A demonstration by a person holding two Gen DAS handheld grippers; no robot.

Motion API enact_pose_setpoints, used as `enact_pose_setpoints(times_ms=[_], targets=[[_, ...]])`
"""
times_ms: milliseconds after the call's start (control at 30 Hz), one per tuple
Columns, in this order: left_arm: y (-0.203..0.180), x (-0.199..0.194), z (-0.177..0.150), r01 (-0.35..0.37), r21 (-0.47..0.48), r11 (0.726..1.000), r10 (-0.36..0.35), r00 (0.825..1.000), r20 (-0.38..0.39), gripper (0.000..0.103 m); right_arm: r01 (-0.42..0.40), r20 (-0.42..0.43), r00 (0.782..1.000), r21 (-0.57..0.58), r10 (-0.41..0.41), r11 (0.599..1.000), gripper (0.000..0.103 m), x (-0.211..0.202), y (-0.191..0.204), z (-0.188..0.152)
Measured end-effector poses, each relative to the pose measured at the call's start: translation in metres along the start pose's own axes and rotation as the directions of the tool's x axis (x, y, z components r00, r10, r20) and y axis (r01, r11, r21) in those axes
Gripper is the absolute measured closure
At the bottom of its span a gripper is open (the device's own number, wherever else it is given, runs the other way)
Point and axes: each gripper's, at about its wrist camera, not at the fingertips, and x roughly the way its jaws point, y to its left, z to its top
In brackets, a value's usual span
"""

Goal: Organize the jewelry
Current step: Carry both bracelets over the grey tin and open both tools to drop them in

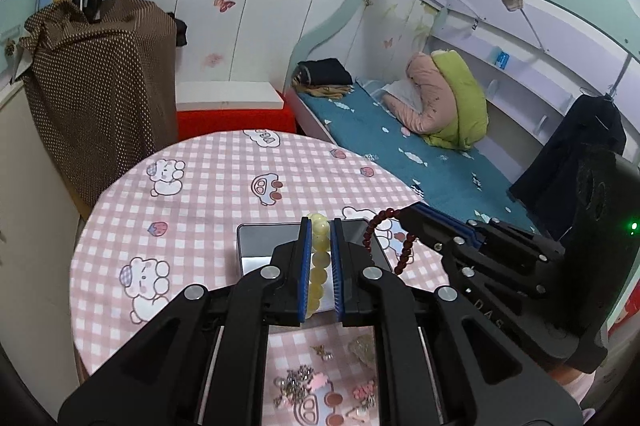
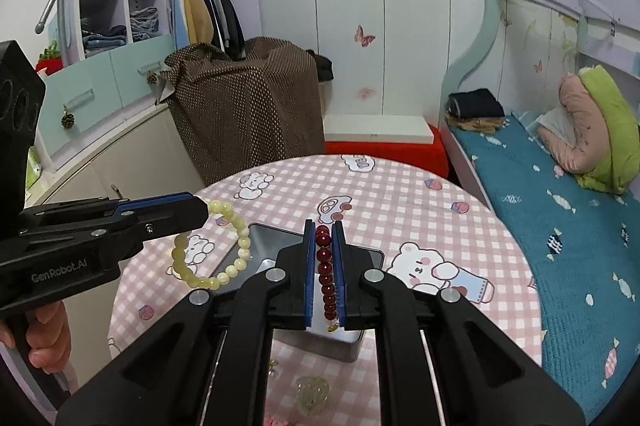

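Observation:
My left gripper (image 1: 321, 226) is shut on a pale yellow bead bracelet (image 1: 319, 266), which hangs as a loop (image 2: 212, 246) in the right wrist view. My right gripper (image 2: 323, 226) is shut on a dark red bead bracelet (image 2: 325, 266); from the left wrist it shows as a red loop (image 1: 384, 238) at that gripper's tip (image 1: 412, 214). Both are held above an open grey metal box (image 1: 260, 242) on the round table (image 1: 200, 193), also seen as the box (image 2: 272, 238). Small loose jewelry pieces (image 1: 296, 382) lie on the cloth near the table's front edge.
The round table carries a pink checked cloth with cartoon prints. A bed (image 2: 560, 218) stands to the right, a brown dotted covered object (image 2: 248, 109) and a red box with a white lid (image 2: 380, 137) behind. A hand (image 2: 44, 330) holds the left gripper's handle.

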Motion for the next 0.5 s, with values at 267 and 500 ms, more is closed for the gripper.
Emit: enact_pose_setpoints(times_ms=[267,500], targets=[[0.016,0.049,-0.005,-0.017,-0.041,0.999,0.013,0.995,-0.098,0.093,-0.011,-0.098,0.995,0.02,0.013,1.0,0.095,0.039,-0.009,-0.008],[0.021,0.074,-0.011,-0.018,-0.051,0.999,0.01,0.988,-0.152,0.093,-0.022,-0.133,0.991,0.015,0.024,1.0,0.095,0.052,-0.014,-0.014]])
